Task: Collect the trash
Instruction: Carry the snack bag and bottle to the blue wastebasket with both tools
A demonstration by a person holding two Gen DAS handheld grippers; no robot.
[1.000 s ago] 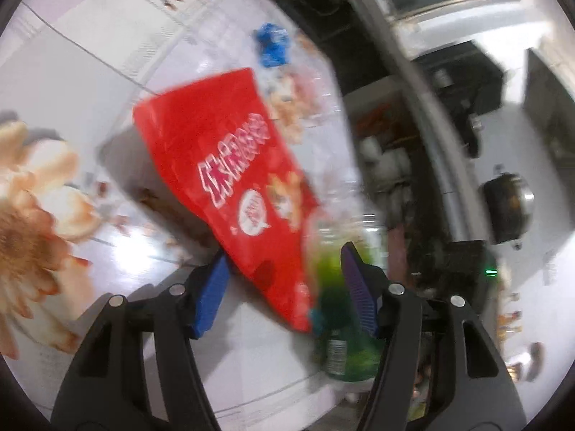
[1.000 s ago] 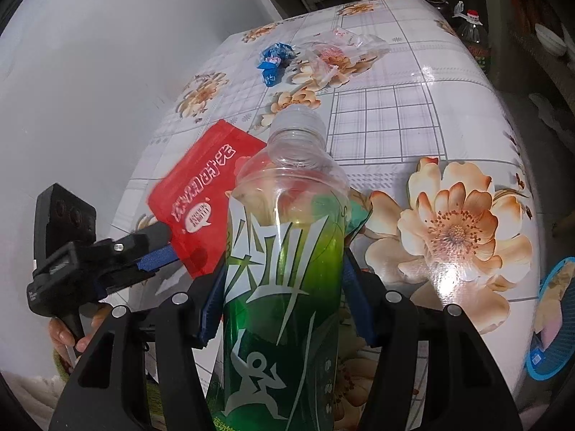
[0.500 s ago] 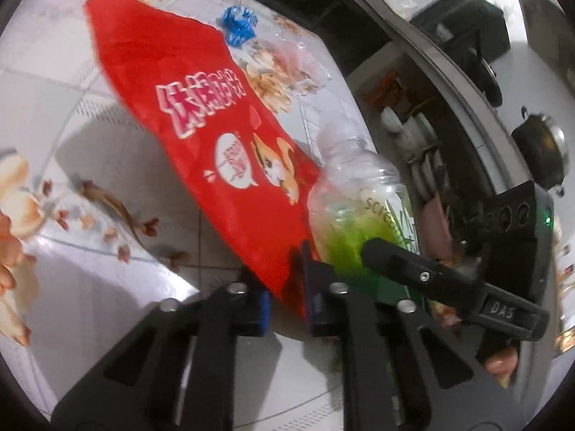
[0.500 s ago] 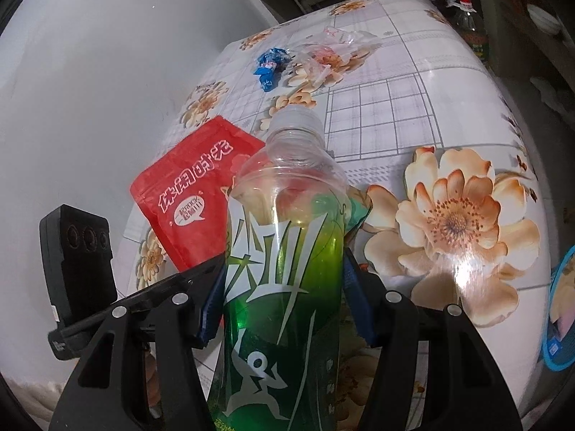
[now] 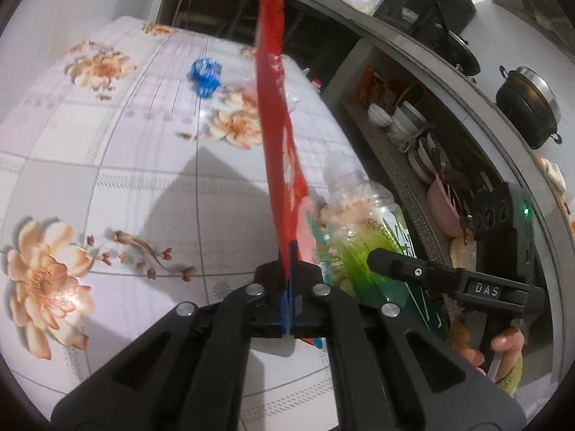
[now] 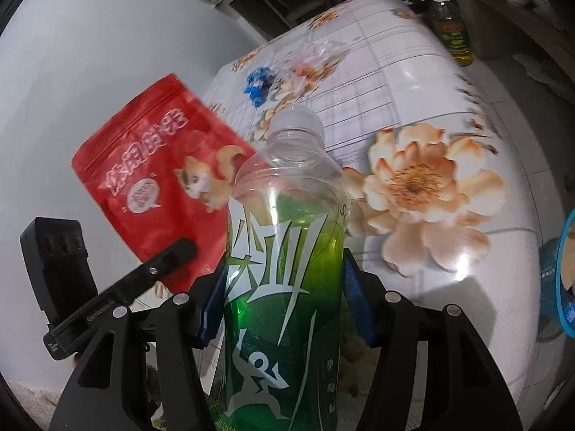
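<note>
Left gripper [image 5: 288, 280] clamped flat on lower edge of red snack pouch [image 5: 278, 115], fingers pressed together with only the film between. Pouch lifted clear of floral tablecloth [image 5: 143, 186], seen edge-on in left wrist view, standing upright out of the jaws; shadow cast on the cloth below. Same pouch [image 6: 163, 176] face-on in right wrist view: white lettering, cartoon squirrel, zip seam along upper edge, pinched at lower corner by left gripper [image 6: 183, 248]. Right gripper [image 6: 284, 298] clamped on green plastic bottle [image 6: 284, 273], blue pads [image 6: 354, 301] against both sides of the labelled body. Bottle upright, clear neck and cap at top, green tint lower down, appears empty. In left wrist view, bottle [image 5: 363, 237] just right of the pouch, nearly touching it, right gripper finger [image 5: 395, 265] across its label; person's hand [image 5: 503, 348] on the handle lower right. Still on the cloth, well apart from both grippers: blue crumpled wrapper [image 5: 205, 75] and clear crumpled plastic [image 6: 316, 57] just beside it, toward the far end. Wrapper also visible in right wrist view [image 6: 259, 84]. Off the table: oil bottle [image 6: 449, 32] beyond far edge, blue mesh basket [image 6: 560, 287] at right edge of right wrist view, shelf with stacked bowls [image 5: 406, 125], black pot [image 5: 528, 107] on the counter above.
</note>
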